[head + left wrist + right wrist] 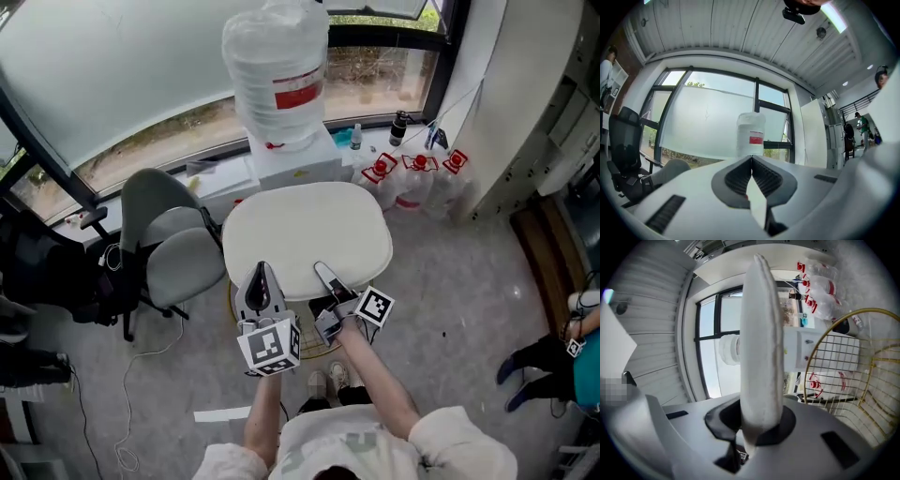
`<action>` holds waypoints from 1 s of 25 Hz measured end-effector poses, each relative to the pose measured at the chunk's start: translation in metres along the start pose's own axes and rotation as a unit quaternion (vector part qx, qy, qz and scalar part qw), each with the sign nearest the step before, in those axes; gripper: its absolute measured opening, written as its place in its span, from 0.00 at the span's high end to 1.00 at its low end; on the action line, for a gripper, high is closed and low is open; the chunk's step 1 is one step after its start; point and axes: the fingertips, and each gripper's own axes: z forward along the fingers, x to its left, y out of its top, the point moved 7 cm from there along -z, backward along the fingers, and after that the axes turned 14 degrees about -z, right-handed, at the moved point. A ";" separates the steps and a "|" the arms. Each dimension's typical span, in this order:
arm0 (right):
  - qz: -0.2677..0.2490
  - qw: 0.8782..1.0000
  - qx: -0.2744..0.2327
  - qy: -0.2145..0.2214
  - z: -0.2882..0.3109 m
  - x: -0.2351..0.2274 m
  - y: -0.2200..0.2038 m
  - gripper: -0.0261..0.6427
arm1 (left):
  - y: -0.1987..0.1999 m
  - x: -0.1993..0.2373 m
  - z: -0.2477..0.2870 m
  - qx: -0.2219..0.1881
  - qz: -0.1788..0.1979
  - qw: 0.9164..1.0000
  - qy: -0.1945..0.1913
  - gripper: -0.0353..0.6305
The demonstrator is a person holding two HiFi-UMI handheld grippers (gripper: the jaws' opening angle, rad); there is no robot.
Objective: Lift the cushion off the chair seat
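Note:
The white cushion (307, 234) hangs level in the air above the gold wire chair (232, 302), held by its near edge. My left gripper (261, 274) sits on the left part of that edge; in the left gripper view (751, 161) the jaws meet at their tips with a thin wedge of white cushion fabric (757, 201) pinched between them. My right gripper (322, 272) clamps the edge further right. In the right gripper view (759, 420) the cushion (761, 333) stands edge-on between the jaws, and the wire chair (843, 357) shows to the right, apart from the cushion.
A water dispenser with a large bottle (278, 84) stands just behind the chair. A grey office chair (173, 244) is at the left. Several red-capped water jugs (417, 178) sit by the window at the back right. A person (562, 361) is at the right edge.

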 end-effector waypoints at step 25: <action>-0.084 0.989 -0.010 0.122 0.007 0.140 0.026 0.89 | 0.089 -0.045 -0.042 -0.099 0.036 0.994 -0.031 0.93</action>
